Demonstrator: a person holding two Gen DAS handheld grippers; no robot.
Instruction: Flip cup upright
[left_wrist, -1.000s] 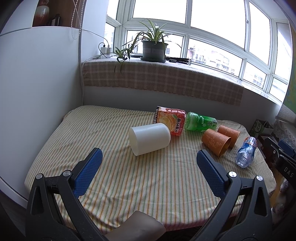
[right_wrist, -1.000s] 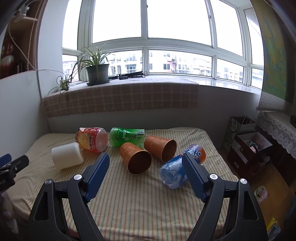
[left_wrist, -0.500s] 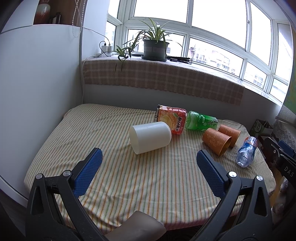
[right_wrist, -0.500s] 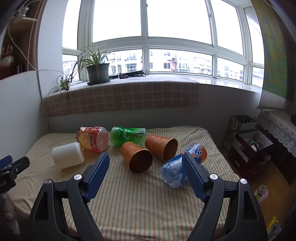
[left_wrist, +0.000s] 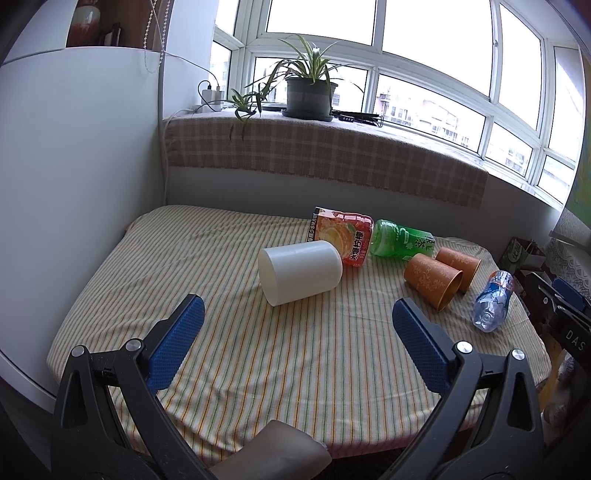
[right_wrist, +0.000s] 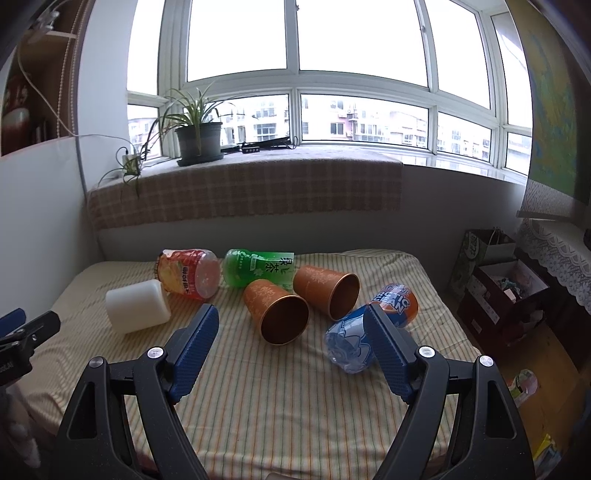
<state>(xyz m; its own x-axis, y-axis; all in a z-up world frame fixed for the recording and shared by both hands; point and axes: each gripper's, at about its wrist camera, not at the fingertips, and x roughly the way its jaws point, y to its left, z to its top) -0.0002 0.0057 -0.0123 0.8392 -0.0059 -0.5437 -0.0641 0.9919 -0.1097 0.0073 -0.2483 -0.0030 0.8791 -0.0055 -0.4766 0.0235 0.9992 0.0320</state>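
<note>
A white cup (left_wrist: 300, 271) lies on its side on the striped tablecloth, also in the right wrist view (right_wrist: 136, 305). Two orange cups lie on their sides, mouths toward the front: a nearer one (right_wrist: 277, 311) (left_wrist: 433, 280) and a farther one (right_wrist: 328, 290) (left_wrist: 460, 265). My left gripper (left_wrist: 297, 325) is open and empty, held above the table short of the white cup. My right gripper (right_wrist: 290, 332) is open and empty, just in front of the nearer orange cup.
A red-labelled bottle (left_wrist: 341, 236), a green bottle (left_wrist: 400, 240) and a blue-and-orange bottle (right_wrist: 369, 326) lie on the table (left_wrist: 110, 295). A wall stands at the left. A windowsill with a potted plant (left_wrist: 308, 92) is behind. Boxes and bags (right_wrist: 495, 273) stand on the floor right.
Both grippers have drifted slightly; the objects sit marginally lower and larger in view. Nothing on the table moved. Both jaws stay open.
</note>
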